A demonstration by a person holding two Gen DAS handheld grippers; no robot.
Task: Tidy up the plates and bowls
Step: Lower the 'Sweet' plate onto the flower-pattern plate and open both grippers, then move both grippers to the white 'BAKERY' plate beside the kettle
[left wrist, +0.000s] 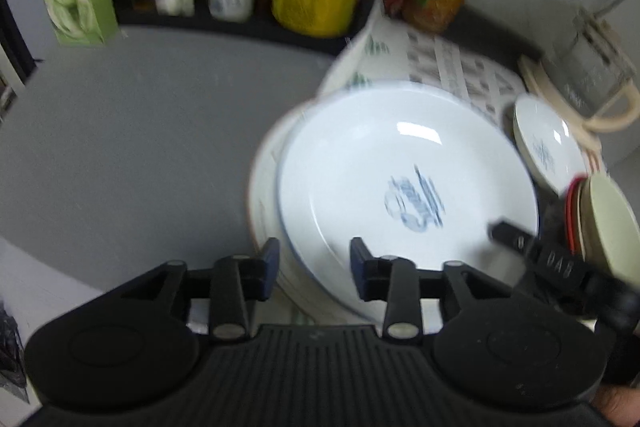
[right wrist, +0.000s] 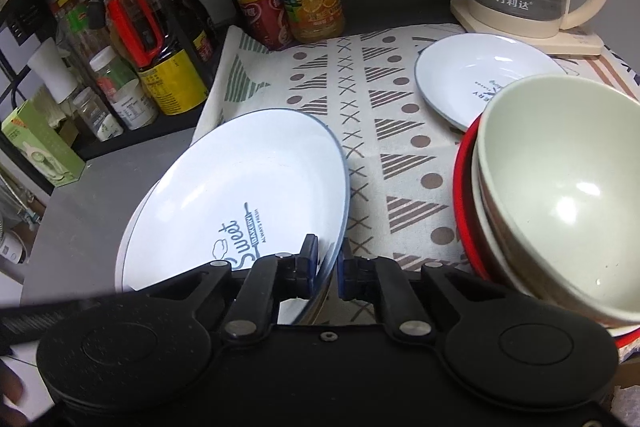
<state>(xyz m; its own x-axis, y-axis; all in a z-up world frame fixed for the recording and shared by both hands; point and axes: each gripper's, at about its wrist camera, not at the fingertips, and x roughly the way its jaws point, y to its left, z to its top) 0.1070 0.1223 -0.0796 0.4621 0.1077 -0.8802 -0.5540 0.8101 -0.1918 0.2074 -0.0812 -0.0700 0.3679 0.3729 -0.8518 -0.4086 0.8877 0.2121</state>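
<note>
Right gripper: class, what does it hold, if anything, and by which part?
The right gripper holds the large white plate by its near rim, jaws closed on the blue edge. The left gripper holds nothing.

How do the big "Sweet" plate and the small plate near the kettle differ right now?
1. Size: the big plate is clearly wider than the small plate.
2. Grip: the right gripper is clamped on the big plate's rim; nothing touches the small plate.
3. Place: the big plate sits atop a stack of plates at the cloth's edge; the small plate lies alone on the patterned cloth.
Shared: white, thin dark rim, dark print.
</note>
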